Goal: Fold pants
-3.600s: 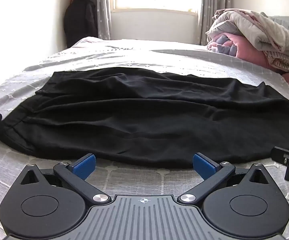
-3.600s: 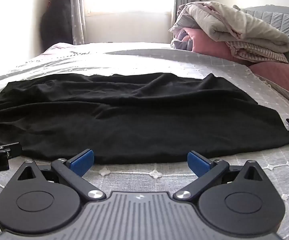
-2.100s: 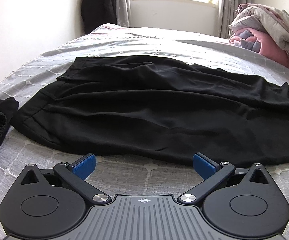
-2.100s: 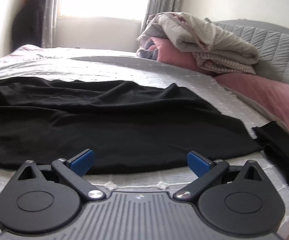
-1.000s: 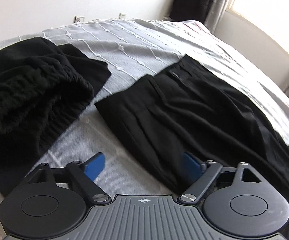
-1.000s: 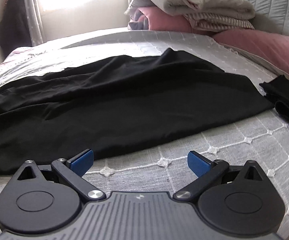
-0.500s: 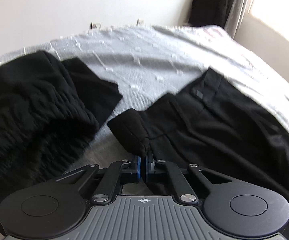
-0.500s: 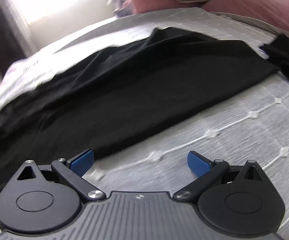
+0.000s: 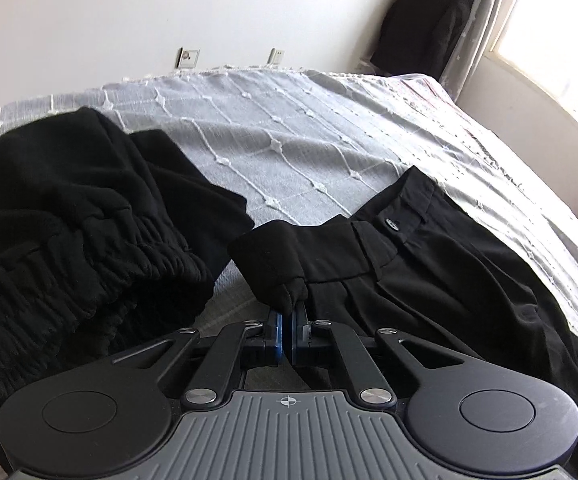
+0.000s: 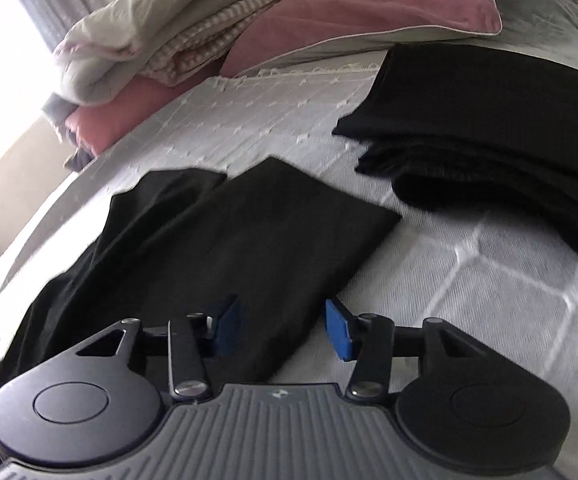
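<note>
Black dress pants (image 9: pixel 429 264) lie flat on the grey bedspread (image 9: pixel 289 152), their buttoned waistband toward me in the left wrist view. My left gripper (image 9: pixel 287 312) is shut on the near corner of the waistband and lifts it into a small peak. In the right wrist view the leg ends of the pants (image 10: pixel 249 232) lie on the bed. My right gripper (image 10: pixel 283 330) is partly open, its blue pads either side of the near hem edge, not clamped on it.
A crumpled black garment with an elastic waist (image 9: pixel 61 232) lies left of the waistband. A folded black garment (image 10: pixel 501 140) lies right of the leg ends. A pink pillow (image 10: pixel 361 12) and piled bedding (image 10: pixel 149 40) sit beyond. A white wall with sockets (image 9: pixel 187 56) stands behind the bed.
My left gripper has closed on the waistband corner and raised it slightly. My right gripper has swung to the leg hems, come down over the hem edge and narrowed its opening.
</note>
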`<action>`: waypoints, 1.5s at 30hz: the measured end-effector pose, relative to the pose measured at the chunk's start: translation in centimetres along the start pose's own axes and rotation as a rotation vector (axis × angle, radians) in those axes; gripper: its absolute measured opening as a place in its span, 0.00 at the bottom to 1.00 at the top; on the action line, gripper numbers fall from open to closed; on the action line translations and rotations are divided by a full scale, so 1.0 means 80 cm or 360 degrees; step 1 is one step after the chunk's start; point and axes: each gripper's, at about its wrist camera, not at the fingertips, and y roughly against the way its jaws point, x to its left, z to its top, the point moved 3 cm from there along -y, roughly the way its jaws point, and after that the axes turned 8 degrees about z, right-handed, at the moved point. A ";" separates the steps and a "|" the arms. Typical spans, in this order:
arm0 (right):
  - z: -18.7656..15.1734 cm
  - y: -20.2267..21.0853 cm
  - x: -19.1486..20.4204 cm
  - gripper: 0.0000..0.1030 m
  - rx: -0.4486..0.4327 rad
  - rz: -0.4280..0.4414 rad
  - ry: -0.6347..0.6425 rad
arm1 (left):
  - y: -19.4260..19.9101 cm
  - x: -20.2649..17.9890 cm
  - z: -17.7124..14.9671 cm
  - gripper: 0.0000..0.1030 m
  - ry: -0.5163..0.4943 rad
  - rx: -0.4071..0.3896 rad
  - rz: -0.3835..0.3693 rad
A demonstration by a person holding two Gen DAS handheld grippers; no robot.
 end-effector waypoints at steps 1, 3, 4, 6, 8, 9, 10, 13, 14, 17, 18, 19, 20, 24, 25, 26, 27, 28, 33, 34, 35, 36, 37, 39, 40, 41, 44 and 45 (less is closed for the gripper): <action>0.002 -0.005 0.000 0.35 -0.0010 -0.0013 0.0006 | -0.001 0.002 0.001 0.03 0.0013 0.0011 -0.0006; 0.003 -0.007 0.000 0.16 -0.0010 -0.0033 0.0017 | 0.000 0.008 0.002 0.03 0.0045 0.0020 -0.0028; 0.001 -0.003 -0.002 0.16 -0.0015 -0.0001 -0.0001 | 0.003 0.009 0.002 0.03 0.0052 0.0017 -0.0039; 0.009 0.008 -0.013 0.15 -0.0076 0.0079 -0.0072 | 0.012 0.012 0.004 0.03 0.0058 -0.0003 -0.0063; 0.017 0.030 -0.017 0.15 -0.0169 0.0140 -0.0093 | 0.019 0.015 0.005 0.03 0.0069 -0.0016 -0.0069; 0.022 0.039 -0.019 0.15 -0.0198 0.0172 -0.0093 | 0.022 0.016 0.004 0.03 0.0075 -0.0018 -0.0064; 0.025 0.046 -0.017 0.15 -0.0219 0.0185 -0.0070 | 0.025 0.017 0.004 0.03 0.0073 -0.0026 -0.0055; 0.030 0.068 -0.011 0.16 -0.0263 0.0192 -0.0031 | 0.029 0.020 0.001 0.03 0.0056 -0.0041 -0.0009; 0.030 0.072 -0.007 0.16 -0.0261 0.0172 0.0004 | 0.029 0.020 -0.003 0.03 0.0036 -0.0043 0.0017; 0.026 0.049 -0.004 0.19 -0.0164 0.0041 0.0128 | 0.021 0.020 -0.015 0.04 -0.0007 -0.0011 0.0069; 0.024 0.038 -0.011 0.19 -0.0112 0.0007 0.0114 | 0.019 0.020 -0.016 0.04 -0.0011 -0.0002 0.0081; 0.022 0.032 -0.020 0.19 -0.0070 -0.0006 0.0069 | 0.018 0.017 -0.017 0.04 -0.0031 -0.0005 0.0095; 0.021 0.032 -0.026 0.19 -0.0060 -0.0012 0.0034 | 0.018 0.014 -0.018 0.07 -0.0063 -0.0015 0.0098; 0.020 0.056 -0.013 0.26 -0.0146 -0.0052 0.0147 | 0.025 0.004 -0.021 0.16 -0.0122 -0.0045 0.0078; 0.020 0.059 -0.010 0.31 -0.0172 -0.0080 0.0164 | 0.029 0.005 -0.020 0.17 -0.0107 -0.0063 0.0074; 0.020 0.063 -0.006 0.37 -0.0206 -0.0121 0.0199 | 0.032 0.007 -0.018 0.20 -0.0092 -0.0083 0.0073; 0.020 0.067 -0.003 0.38 -0.0247 -0.0166 0.0232 | 0.038 0.009 -0.016 0.22 -0.0073 -0.0114 0.0074; 0.022 0.070 -0.002 0.39 -0.0284 -0.0194 0.0260 | 0.044 0.011 -0.015 0.25 -0.0057 -0.0158 0.0090; 0.029 0.078 0.010 0.45 -0.0370 -0.0223 0.0323 | 0.079 0.020 0.005 0.33 0.0020 -0.0448 0.0243; 0.028 0.076 0.015 0.46 -0.0364 -0.0193 0.0333 | 0.078 0.014 0.006 0.36 -0.0005 -0.0448 0.0222; 0.027 0.074 0.023 0.47 -0.0337 -0.0142 0.0343 | 0.072 0.004 0.006 0.37 -0.0050 -0.0423 0.0174; 0.024 0.068 0.035 0.51 -0.0286 -0.0075 0.0362 | 0.065 -0.007 0.004 0.37 -0.0087 -0.0381 0.0113; 0.022 0.060 0.047 0.53 -0.0224 0.0001 0.0379 | 0.058 -0.018 0.002 0.37 -0.0119 -0.0340 0.0058; 0.014 0.045 0.073 0.61 -0.0104 0.0119 0.0421 | 0.049 -0.043 -0.004 0.36 -0.0199 -0.0290 -0.0024; 0.009 0.037 0.089 0.61 -0.0049 0.0165 0.0461 | 0.047 -0.057 -0.008 0.36 -0.0254 -0.0276 -0.0073; 0.003 0.031 0.105 0.62 -0.0006 0.0201 0.0514 | 0.045 -0.070 -0.012 0.36 -0.0294 -0.0268 -0.0107; -0.017 0.021 0.151 0.65 0.0087 0.0287 0.0679 | 0.035 -0.116 -0.024 0.37 -0.0438 -0.0206 -0.0195; -0.026 0.016 0.168 0.67 0.0131 0.0331 0.0729 | 0.029 -0.130 -0.028 0.37 -0.0467 -0.0181 -0.0206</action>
